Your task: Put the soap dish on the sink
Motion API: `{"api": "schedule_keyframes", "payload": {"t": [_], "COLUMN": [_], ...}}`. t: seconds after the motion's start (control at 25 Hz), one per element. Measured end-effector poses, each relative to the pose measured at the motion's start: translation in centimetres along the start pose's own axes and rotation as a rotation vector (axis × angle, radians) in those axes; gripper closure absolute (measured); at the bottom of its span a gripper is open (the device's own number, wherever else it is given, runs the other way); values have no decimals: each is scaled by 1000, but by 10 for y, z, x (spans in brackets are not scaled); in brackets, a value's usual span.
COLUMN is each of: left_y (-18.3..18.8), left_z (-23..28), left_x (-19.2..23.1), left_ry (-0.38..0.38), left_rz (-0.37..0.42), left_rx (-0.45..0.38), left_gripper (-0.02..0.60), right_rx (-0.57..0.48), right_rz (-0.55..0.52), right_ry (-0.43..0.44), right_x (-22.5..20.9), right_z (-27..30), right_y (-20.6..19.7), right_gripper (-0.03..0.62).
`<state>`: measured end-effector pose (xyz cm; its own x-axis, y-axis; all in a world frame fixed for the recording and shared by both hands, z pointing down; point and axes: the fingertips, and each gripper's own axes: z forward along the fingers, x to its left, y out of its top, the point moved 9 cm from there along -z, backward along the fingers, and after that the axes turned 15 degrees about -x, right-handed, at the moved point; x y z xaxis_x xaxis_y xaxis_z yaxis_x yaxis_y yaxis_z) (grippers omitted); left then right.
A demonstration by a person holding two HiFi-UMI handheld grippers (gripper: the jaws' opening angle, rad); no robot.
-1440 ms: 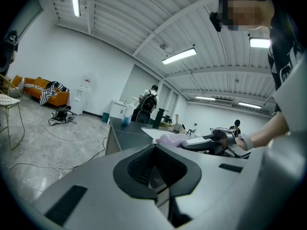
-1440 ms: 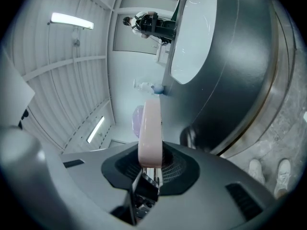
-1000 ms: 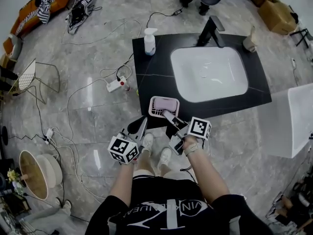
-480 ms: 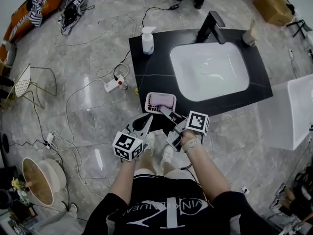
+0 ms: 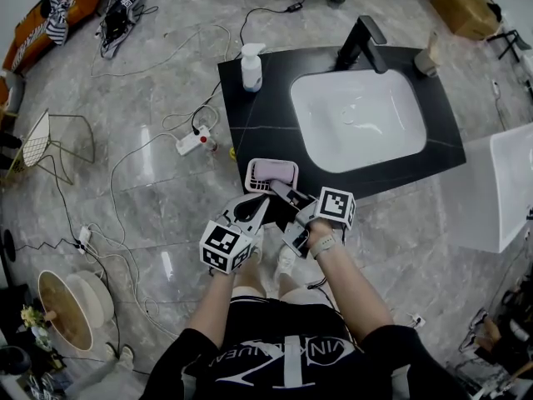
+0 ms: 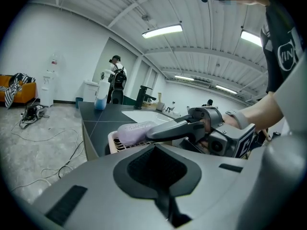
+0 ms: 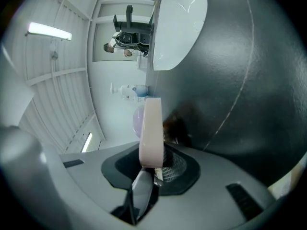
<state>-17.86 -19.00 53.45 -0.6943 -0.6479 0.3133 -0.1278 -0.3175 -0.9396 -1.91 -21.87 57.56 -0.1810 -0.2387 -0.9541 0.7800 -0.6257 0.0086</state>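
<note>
Closing in from the person's left, the left tool (image 5: 263,202) is now sitting nearer the soap dish (image 5: 273,161) than it was a second ago, its tips just beside the dish's near edge. The dish itself is keeping about the same place at the desk's corner. The left tool's jaws are lying together with nothing between them.

The right tool (image 5: 280,190) is clamping the near rim of the soap dish; in the right gripper view the pale pink wall is standing edge-on between its jaws. The dish is a pink, slatted tray, and a lavender bar of soap (image 5: 268,170) is lying inside it. It is hanging over the near-left corner of the black desk (image 5: 266,115), well apart from the basin; whether its base is touching the top cannot be told.

A white basin (image 5: 366,132) is sitting sunk into the desk with nothing in it. A black faucet (image 5: 360,44) is standing behind it. At the far-left corner a pump bottle (image 5: 251,69) is standing upright, with blue liquid showing low in it in the left gripper view. A beige container (image 5: 427,59) is standing at the far-right corner, its contents not visible.

On the floor beside the desk, a power strip (image 5: 193,144) is lying among loose cables.
</note>
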Motion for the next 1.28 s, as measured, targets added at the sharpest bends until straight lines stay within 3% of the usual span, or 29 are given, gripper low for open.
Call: {"api": "schedule_keyframes", "payload": {"t": [0.2,0.76,1.28], "left_y": [-2,-5,-10], "left_z": [2,-4,2], "left_x": [1,7,1], "left_ry": [4,33,32], "left_rz": [-19,-66,-67], "left_rx": [3,1,26], "left_gripper": [568,568,568], "right_rx": [3,94,98], "right_rz": [16,126,164], "right_ry": [-40,13,-2], "right_x": [4,9,3], "right_z": [0,7,-10], "right_y": [-1,-19,-19], "right_gripper": [505,409,381]}}
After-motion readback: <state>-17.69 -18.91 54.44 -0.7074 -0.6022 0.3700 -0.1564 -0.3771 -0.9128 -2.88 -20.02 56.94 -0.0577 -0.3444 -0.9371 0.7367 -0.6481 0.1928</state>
